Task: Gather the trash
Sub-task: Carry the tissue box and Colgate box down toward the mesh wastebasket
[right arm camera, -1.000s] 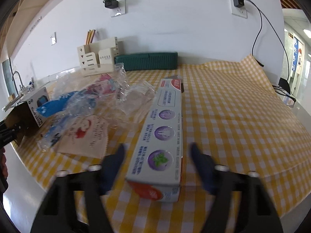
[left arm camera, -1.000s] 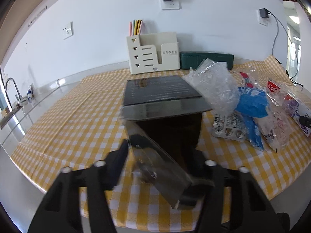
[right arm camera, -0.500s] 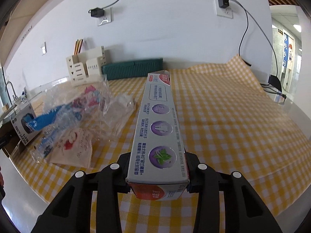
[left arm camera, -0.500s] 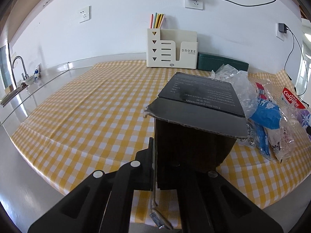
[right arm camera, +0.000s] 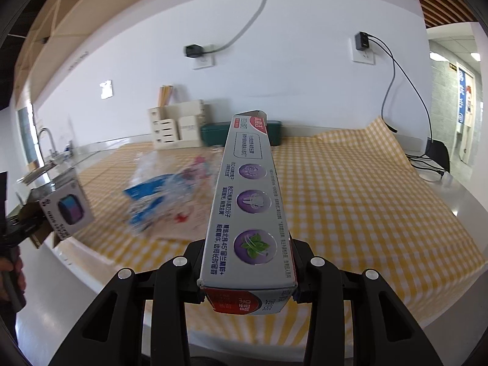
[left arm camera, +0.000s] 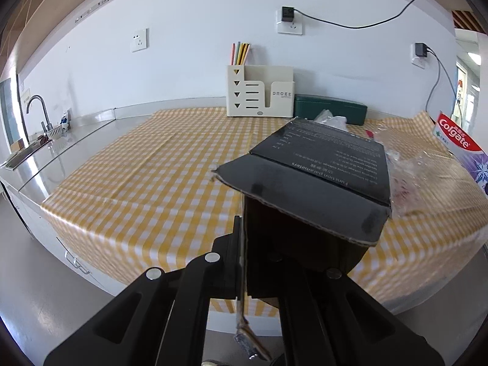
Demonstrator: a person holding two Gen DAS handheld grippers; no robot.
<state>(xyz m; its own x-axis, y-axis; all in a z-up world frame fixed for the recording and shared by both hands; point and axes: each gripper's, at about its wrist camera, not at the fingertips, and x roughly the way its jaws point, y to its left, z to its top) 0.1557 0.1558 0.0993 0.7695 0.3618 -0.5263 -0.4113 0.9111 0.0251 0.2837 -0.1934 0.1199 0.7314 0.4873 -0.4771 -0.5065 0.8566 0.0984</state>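
My left gripper (left arm camera: 286,244) is shut on a black cardboard box (left arm camera: 320,170) with an open flap, lifted off the yellow checked table (left arm camera: 158,164). The same box (right arm camera: 65,210) and gripper show at the left of the right wrist view. My right gripper (right arm camera: 248,262) is shut on a long Colgate toothpaste box (right arm camera: 248,195), held above the table's front edge; it also shows in the left wrist view (left arm camera: 457,146). A pile of clear and blue plastic wrappers (right arm camera: 164,195) lies on the table between the two grippers.
A cream desk organiser (left arm camera: 259,94) with coloured pens and a dark green case (left arm camera: 329,109) stand at the back wall. A steel sink with tap (left arm camera: 36,122) is far left. Cables hang from wall sockets (right arm camera: 363,45).
Both grippers closed on their boxes and lifted them off the table, pulling back toward the front edge. The clear plastic that lay before the left gripper is out of its view.
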